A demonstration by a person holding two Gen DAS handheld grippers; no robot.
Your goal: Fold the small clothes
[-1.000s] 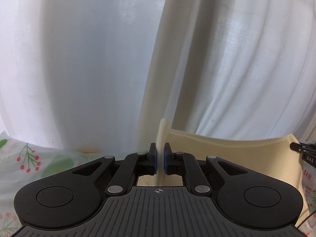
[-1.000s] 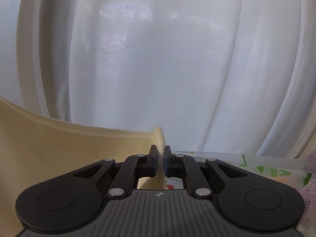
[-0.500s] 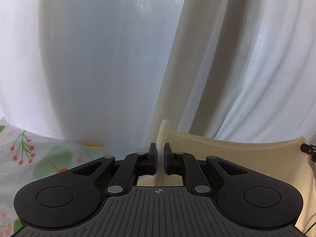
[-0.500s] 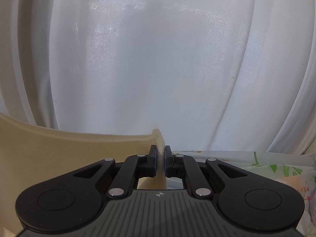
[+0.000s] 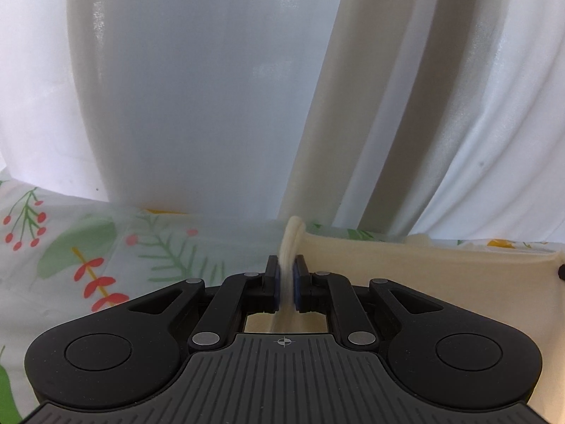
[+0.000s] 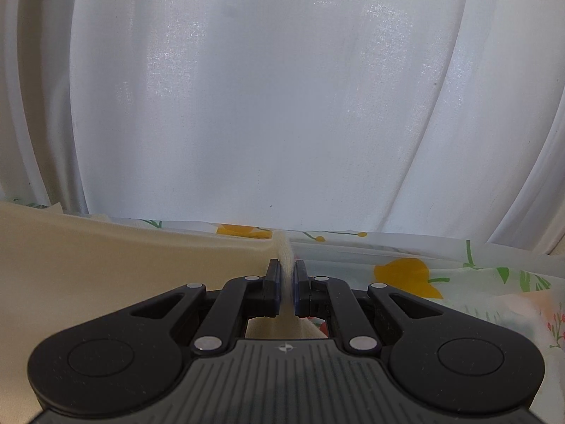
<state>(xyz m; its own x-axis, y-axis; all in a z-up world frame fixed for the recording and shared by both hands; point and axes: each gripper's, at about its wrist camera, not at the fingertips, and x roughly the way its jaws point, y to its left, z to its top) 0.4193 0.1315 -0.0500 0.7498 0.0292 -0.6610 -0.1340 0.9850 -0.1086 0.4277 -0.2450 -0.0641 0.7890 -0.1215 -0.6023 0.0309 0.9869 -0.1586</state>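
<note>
A cream garment [image 5: 423, 272] is stretched between my two grippers. In the left wrist view its left corner is pinched in my left gripper [image 5: 286, 263], which is shut on it, and the cloth runs off to the right. In the right wrist view the same cream garment [image 6: 123, 265] spreads to the left, and my right gripper [image 6: 286, 266] is shut on its right corner. The garment's top edge hangs low over a floral cloth [image 5: 106, 254]. The other gripper's tip shows as a dark speck at the right edge of the left wrist view.
White curtains [image 6: 282, 106] hang close behind and fill the upper part of both views. The floral cloth [image 6: 459, 282], white with green leaves, red berries and orange shapes, covers the surface under the garment.
Both grippers have come down with the garment in them. The curtains have slid up in view and much more of the floral cloth shows beneath.
</note>
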